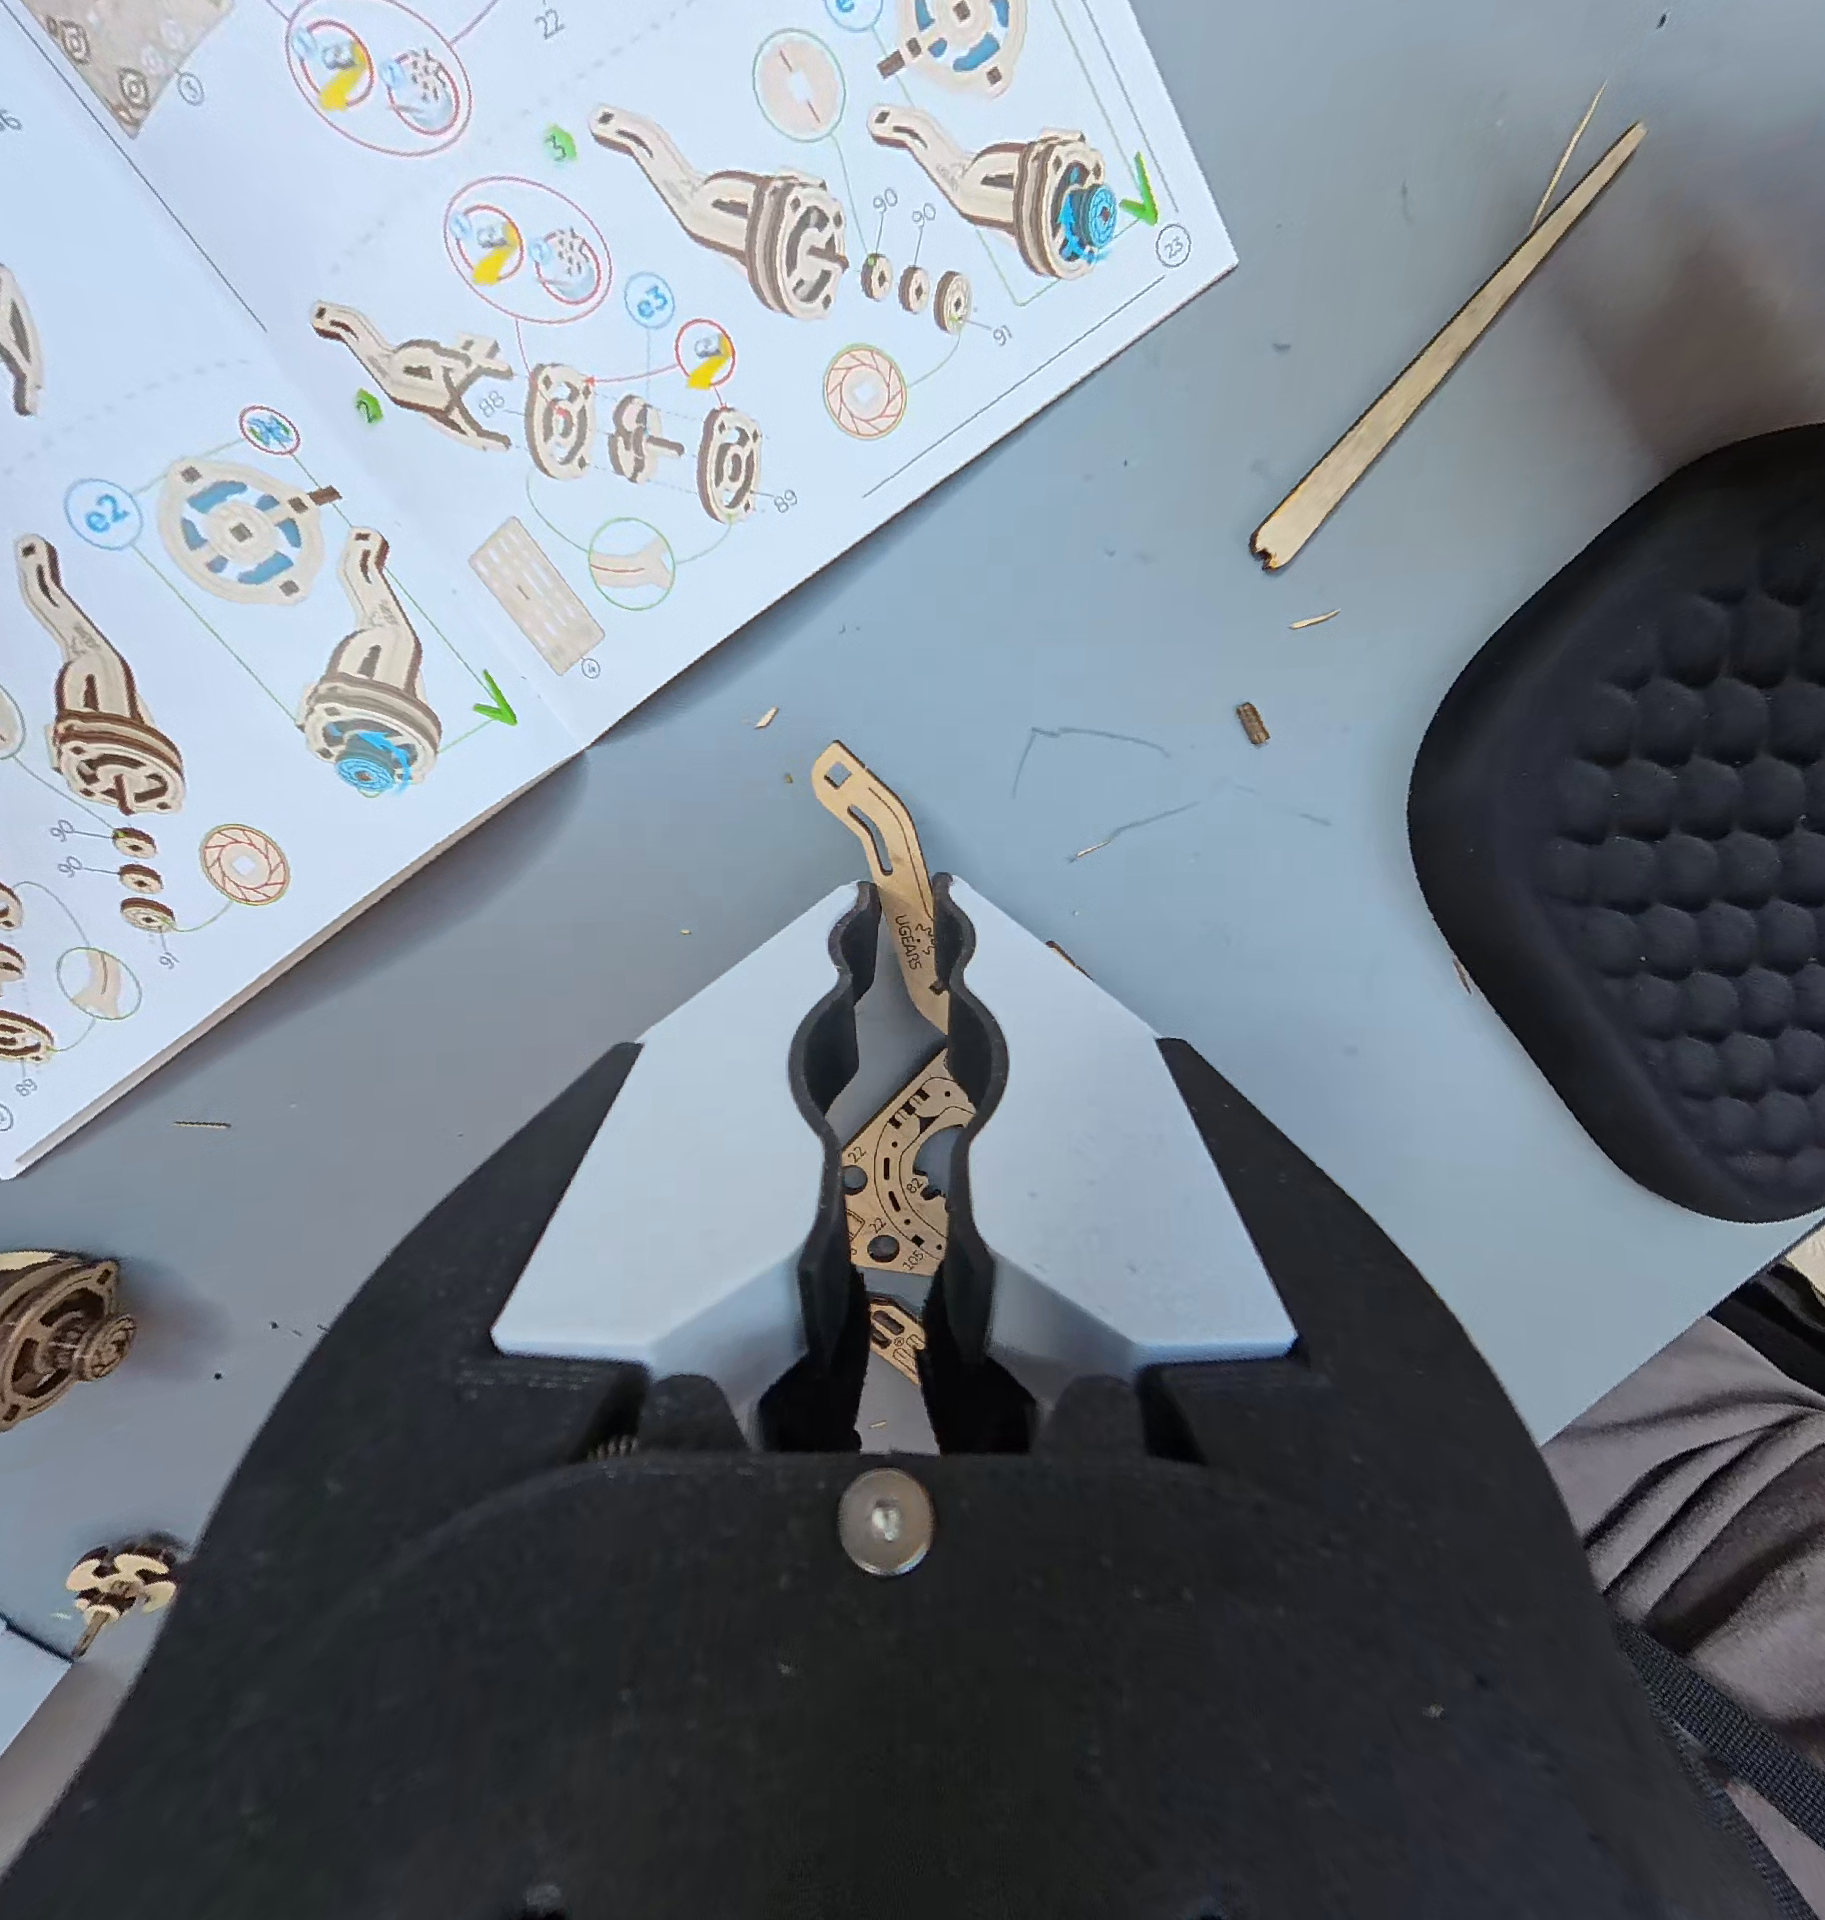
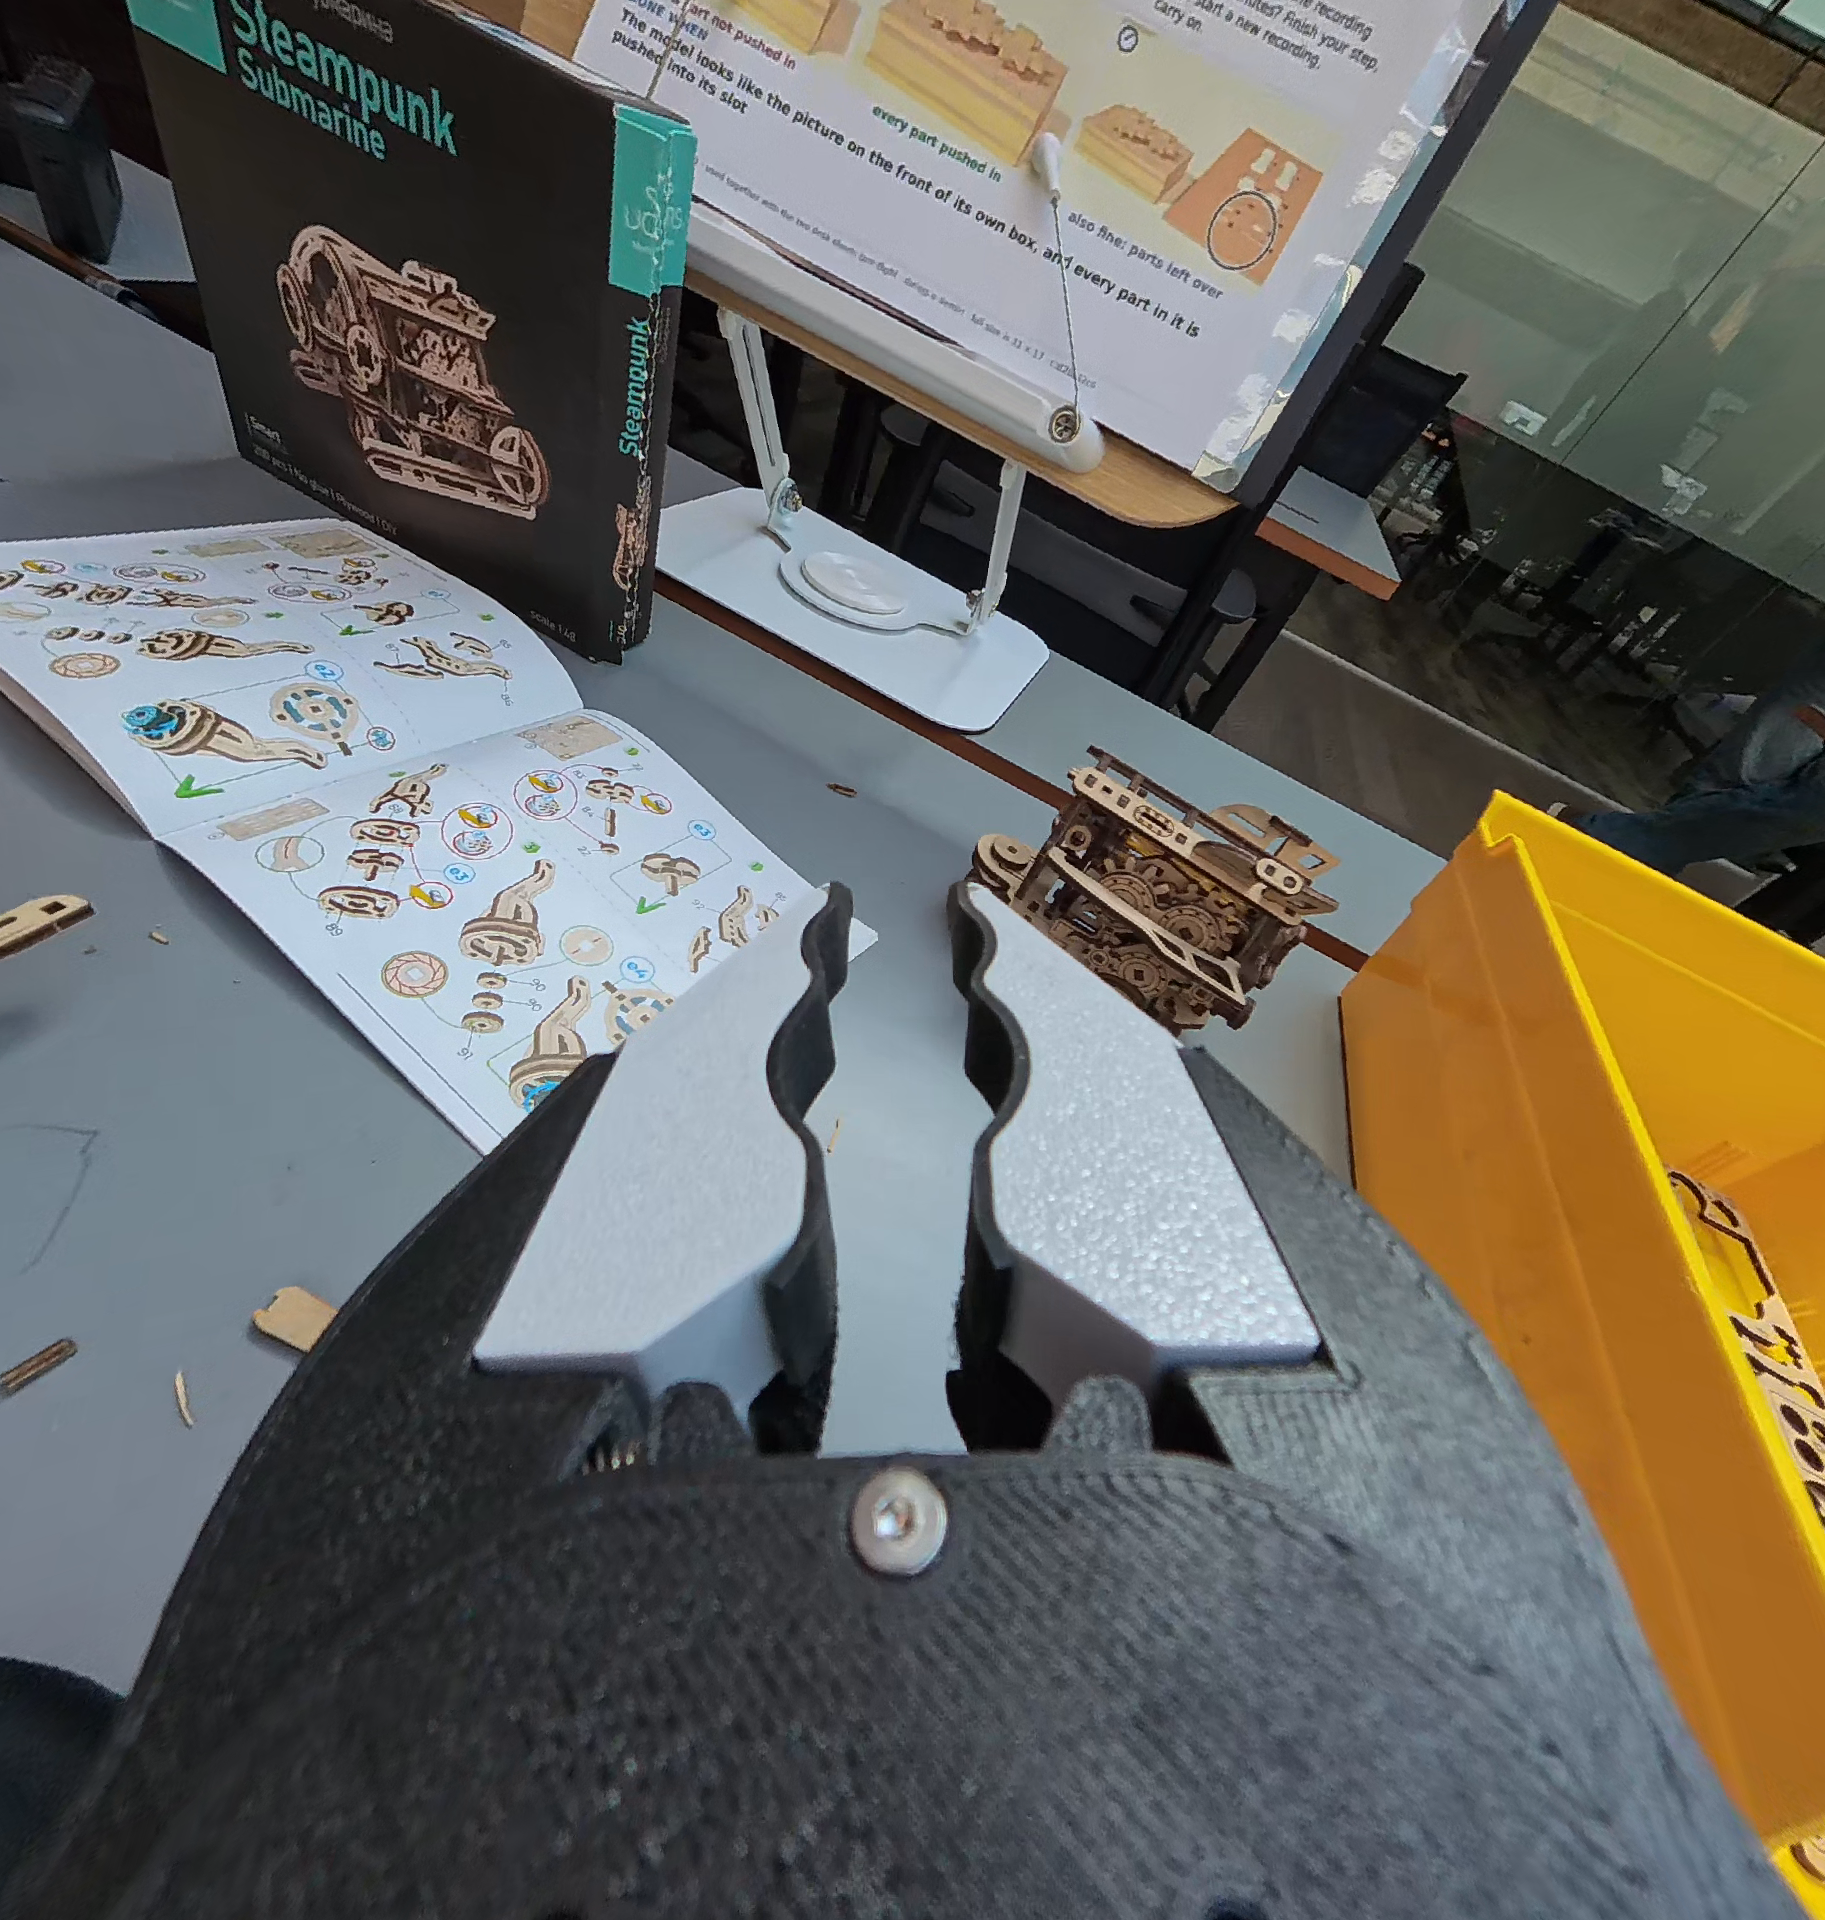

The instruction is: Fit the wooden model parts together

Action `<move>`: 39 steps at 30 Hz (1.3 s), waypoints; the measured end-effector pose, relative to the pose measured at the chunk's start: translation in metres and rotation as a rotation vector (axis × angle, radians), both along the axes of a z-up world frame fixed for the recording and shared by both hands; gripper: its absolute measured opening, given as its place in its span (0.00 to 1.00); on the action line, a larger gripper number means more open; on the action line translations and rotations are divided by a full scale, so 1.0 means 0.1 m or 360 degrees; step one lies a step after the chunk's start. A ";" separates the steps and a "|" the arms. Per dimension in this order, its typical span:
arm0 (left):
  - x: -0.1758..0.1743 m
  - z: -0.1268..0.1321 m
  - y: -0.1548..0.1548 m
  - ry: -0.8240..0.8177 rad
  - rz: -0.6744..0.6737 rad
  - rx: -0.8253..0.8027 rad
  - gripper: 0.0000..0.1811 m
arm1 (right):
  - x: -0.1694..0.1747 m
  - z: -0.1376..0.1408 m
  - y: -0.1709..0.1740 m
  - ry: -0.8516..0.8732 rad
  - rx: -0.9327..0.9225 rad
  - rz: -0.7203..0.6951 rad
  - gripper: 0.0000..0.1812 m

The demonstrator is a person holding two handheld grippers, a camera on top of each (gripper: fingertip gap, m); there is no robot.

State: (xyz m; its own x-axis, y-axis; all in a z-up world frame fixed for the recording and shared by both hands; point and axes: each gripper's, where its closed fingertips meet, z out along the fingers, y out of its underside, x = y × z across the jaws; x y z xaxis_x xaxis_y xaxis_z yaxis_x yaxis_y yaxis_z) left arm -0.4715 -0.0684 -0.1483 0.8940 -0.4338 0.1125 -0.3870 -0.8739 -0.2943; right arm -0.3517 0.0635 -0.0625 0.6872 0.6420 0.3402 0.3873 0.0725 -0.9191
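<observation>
Assembly looks partway: 1 built-up wooden model (image 2: 1157, 894) sits by the tabletop's far edge. The left gripper (image 1: 903, 894) pinches a flat wooden arm piece (image 1: 877, 831), not yet fitted; the right gripper (image 2: 900, 914) gapes, holding nothing.

1. A grey counter (image 2: 212, 1195) with a wood-trimmed far edge fills the foreground.
2. Behind it, glass partition walls (image 2: 1656, 343) reflect daylight.
3. Dark chairs (image 2: 1375, 416) stand beyond on a dim, dark floor (image 2: 1407, 748).
</observation>
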 end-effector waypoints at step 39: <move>-0.84 0.33 -0.54 -0.0103 0.0033 0.0326 0.09 | -0.03 -0.01 -0.04 -0.0101 0.0043 0.0014 0.10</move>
